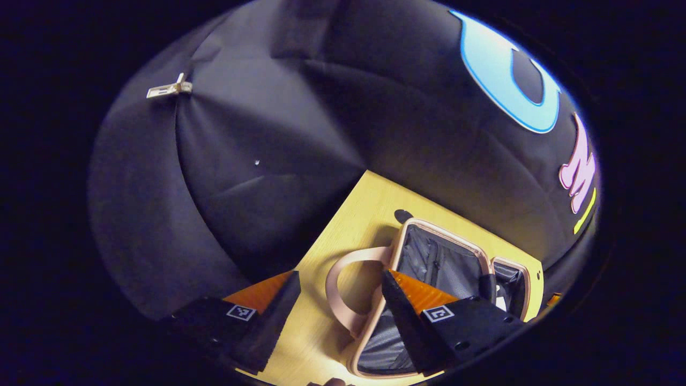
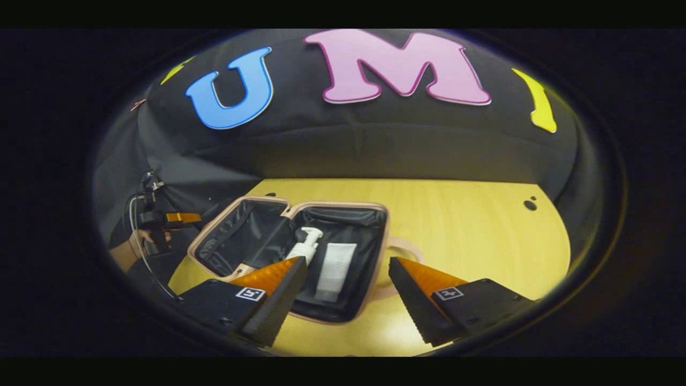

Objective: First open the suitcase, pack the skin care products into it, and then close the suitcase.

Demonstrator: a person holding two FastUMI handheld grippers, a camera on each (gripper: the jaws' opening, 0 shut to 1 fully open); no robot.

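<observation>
The suitcase (image 2: 292,252) lies open on the yellow wooden table (image 2: 471,236), its 2 halves spread flat side by side, both lined with dark fabric and edged with a pale pink rim; in the right gripper view the half nearer the middle of the table holds 2 skin care products — a white pump bottle (image 2: 304,247) and a white tube (image 2: 335,271) — lying next to each other, the bottle's pump head pointing toward the back wall; the other half looks bare of products; the tube carries faint print, too small to read; the suitcase's pink handle (image 2: 403,251) loops out from the side of the filled half onto the table. The right gripper (image 2: 347,264) hangs above the near edge of the suitcase with its jaws wide apart and nothing between them; each finger bears a small square black-and-white marker, not readable as text. At the left edge of that view a hand (image 2: 140,240) holds the other gripper off the table's side, beside the suitcase. In the left gripper view the left gripper (image 1: 340,279) also stands wide open and holds nothing, with the same kind of marker on each finger; between and past its fingers lie the handle (image 1: 343,289) and the lined suitcase (image 1: 445,262); a pale clip (image 1: 170,88) is pinned to the black cloth wall (image 1: 268,134); a small dark hole (image 2: 530,204) shows in the table near its far right edge.
</observation>
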